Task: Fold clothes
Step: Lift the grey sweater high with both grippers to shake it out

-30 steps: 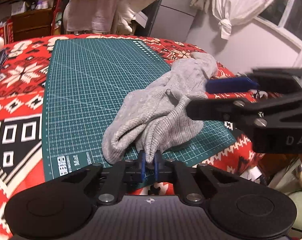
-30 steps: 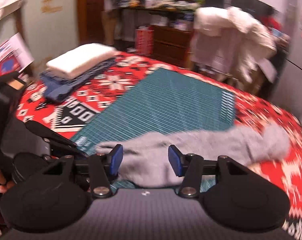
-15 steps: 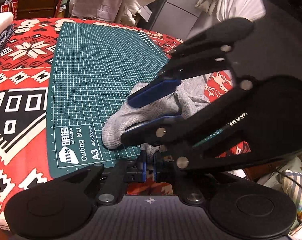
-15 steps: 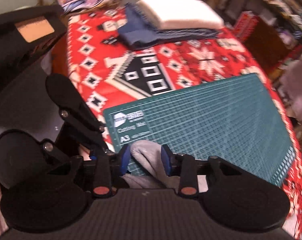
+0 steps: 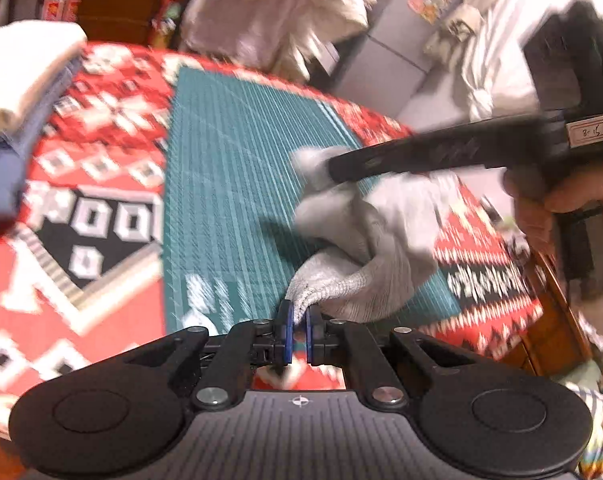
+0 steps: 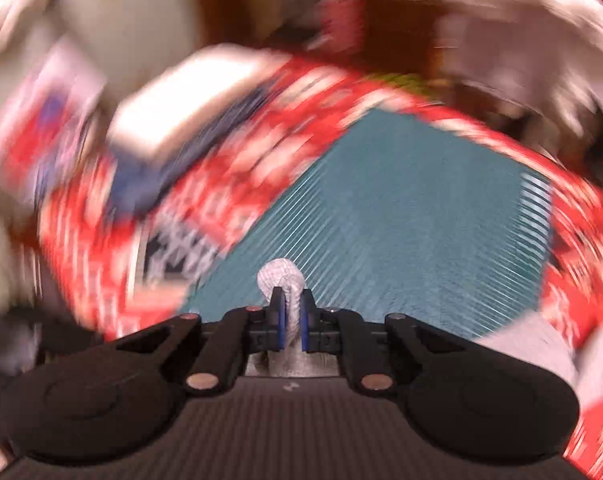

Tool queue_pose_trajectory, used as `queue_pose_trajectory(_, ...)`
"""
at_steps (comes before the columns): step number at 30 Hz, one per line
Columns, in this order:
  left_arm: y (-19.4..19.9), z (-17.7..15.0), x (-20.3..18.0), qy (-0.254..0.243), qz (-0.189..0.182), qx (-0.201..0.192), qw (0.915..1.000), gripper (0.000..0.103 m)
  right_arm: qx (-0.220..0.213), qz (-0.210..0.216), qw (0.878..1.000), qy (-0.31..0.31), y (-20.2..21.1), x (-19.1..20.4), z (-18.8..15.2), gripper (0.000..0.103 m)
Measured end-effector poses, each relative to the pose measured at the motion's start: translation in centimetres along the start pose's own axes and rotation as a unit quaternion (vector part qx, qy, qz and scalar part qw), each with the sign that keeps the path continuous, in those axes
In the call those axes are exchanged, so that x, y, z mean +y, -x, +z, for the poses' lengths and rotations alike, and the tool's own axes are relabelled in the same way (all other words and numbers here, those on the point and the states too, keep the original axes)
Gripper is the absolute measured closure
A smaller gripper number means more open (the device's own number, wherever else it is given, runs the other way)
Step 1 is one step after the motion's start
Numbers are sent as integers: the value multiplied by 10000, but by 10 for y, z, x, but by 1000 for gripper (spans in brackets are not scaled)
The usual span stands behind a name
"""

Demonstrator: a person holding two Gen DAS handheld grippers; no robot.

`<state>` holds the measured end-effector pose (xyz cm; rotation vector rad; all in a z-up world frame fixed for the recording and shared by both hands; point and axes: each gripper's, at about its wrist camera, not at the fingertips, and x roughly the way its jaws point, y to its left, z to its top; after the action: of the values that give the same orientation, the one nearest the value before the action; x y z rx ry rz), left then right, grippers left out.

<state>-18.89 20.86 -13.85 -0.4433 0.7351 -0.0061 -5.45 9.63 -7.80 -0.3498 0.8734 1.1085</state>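
You're holding the left hand-held gripper (image 5: 297, 330) at bottom center of the left wrist view, blue pads nearly together w/ a corner of the grey knit garment (image 5: 365, 248) pinched between them. The garment is bunching up just above the pads, center-right of the frame, over the near right part of the green cutting mat (image 5: 229, 184). The mat is lying on a red patterned cloth (image 5: 81, 216) covering the table.

Your right hand-held gripper (image 5: 333, 168) is reaching in from the right edge of that view, w/ your hand (image 5: 549, 208) wrapping the grip at far right; its tip is sitting in the upper part of the garment. In the right wrist view, the right hand-held gripper (image 6: 292, 318) is sitting at bottom center, pads close together & clamping a fold of the garment (image 6: 281, 280), which is poking up just past the tips. Rest of that view is heavily blurred.

A stack of folded clothes (image 5: 17, 92), white on top of blue, is sitting at upper left of the left wrist view.
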Motion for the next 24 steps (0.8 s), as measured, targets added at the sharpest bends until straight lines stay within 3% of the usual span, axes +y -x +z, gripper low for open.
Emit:
queue_pose_trajectory(2, 12, 14, 0, -77, 186, -270, 9994, 97, -602, -80, 9937, -945, 26, -28, 3, 96)
queue_pose_trajectory(6, 36, 48, 0, -191, 444, -843, 9953, 98, -1668, -391, 9682, -1823, 83, -51, 6, 96)
queue_pose_trajectory(13, 97, 110, -33, -510, 543, -1972, 9775, 98, -3270, -823, 9232, -1842, 186, -37, 20, 96)
queue_pose_trajectory(20, 173, 155, -89, -1034, 436, -3088, 9445, 98, -4484, -1049, 8723, -1643, 296, -11, 25, 96)
queue_pose_trajectory(24, 208, 165, -113, -1280, 388, -3484, 9277, 98, -4823, -1052, 8561, -1528, 339, 1, 23, 96)
